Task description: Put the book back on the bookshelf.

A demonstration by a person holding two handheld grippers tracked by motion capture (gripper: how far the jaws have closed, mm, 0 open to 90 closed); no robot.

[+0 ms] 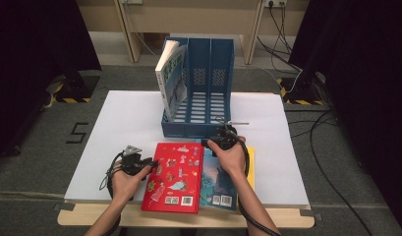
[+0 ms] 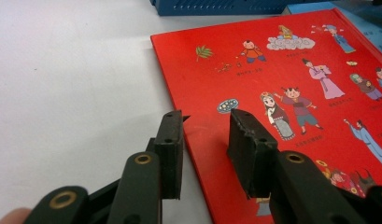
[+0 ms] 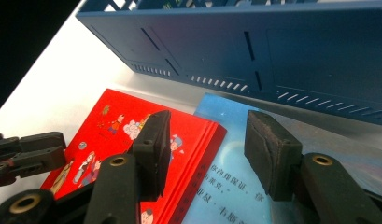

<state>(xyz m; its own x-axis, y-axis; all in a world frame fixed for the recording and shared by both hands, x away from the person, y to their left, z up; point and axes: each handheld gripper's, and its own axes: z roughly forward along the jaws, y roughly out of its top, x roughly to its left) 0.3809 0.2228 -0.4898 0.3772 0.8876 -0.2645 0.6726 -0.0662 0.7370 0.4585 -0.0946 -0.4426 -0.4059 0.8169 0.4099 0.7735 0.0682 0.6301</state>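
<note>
The white worktop carries everything, with bare room to the left of the books and to the right of the rack. At its far middle stands a blue file rack with three upright compartments; the leftmost holds one book leaning against the left wall, the other two show only their slotted floor. In front of the rack, near the worktop's front edge, lies the red picture book, flat and cover up, its right part resting on a blue book, which in turn hides most of a yellow one showing as a strip on the right.

The left gripper sits at the red book's left edge. In the left gripper view its jaws are partly apart and straddle that edge, one over the worktop, one over the cover; whether the pads touch it is hard to tell. The right gripper is at the books' far end, jaws wide apart, one over the red book's corner, one over the blue cover, holding nothing.
</note>
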